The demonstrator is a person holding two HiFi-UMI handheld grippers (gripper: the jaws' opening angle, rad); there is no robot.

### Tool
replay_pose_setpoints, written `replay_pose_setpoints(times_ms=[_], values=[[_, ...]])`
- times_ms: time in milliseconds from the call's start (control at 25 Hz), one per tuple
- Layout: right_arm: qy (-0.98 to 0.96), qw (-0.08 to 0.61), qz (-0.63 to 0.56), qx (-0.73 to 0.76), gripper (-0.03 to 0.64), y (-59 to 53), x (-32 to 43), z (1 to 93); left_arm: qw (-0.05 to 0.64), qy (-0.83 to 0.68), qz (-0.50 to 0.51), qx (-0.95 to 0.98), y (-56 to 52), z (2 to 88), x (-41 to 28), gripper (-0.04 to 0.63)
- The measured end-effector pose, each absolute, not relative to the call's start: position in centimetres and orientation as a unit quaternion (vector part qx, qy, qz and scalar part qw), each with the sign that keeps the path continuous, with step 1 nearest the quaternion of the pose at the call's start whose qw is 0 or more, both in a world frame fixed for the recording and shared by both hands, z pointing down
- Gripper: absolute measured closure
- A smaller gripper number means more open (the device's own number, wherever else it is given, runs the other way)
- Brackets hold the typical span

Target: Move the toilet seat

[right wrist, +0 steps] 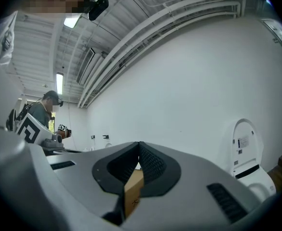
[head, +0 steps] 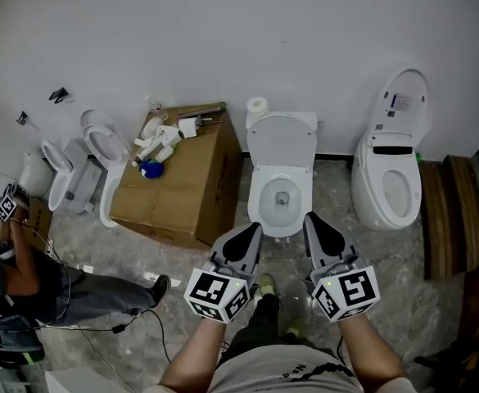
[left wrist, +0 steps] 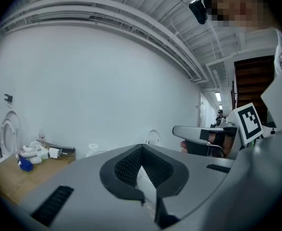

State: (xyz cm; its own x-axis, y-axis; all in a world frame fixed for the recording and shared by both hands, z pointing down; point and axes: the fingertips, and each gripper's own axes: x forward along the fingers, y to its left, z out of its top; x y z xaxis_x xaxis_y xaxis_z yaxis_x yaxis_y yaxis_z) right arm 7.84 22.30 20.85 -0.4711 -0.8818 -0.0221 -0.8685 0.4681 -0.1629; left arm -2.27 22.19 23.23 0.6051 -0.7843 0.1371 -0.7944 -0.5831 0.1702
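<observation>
i've got both tongs parked low and close to my body, short of the middle toilet (head: 281,193), because nothing has been reached for yet. the left gripper (head: 241,242) is pinched fully together with nothing in it, and the right gripper (head: 321,234) looks the same in its own view – tips meeting, nothing pressed between them. the toilet seat (head: 281,140) stands raised against the back of that toilet, straight ahead of both tongs and well apart from them, so i judge the task hasn't started. a cardboard box (head: 182,182) sits just beside the bowl on my left – i'd keep the left tong clear of it going in, and open the jaws first.
</observation>
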Motion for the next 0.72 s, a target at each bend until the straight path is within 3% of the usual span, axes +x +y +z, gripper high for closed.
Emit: replay_pose_setpoints(times_ms=[720], values=[[0.842,-0.035,-0.076,-0.533,0.601,1.5,2.1,35.3,0.182,-0.443,0.082,0.874,2.3,44.0,-7.3,0.586]])
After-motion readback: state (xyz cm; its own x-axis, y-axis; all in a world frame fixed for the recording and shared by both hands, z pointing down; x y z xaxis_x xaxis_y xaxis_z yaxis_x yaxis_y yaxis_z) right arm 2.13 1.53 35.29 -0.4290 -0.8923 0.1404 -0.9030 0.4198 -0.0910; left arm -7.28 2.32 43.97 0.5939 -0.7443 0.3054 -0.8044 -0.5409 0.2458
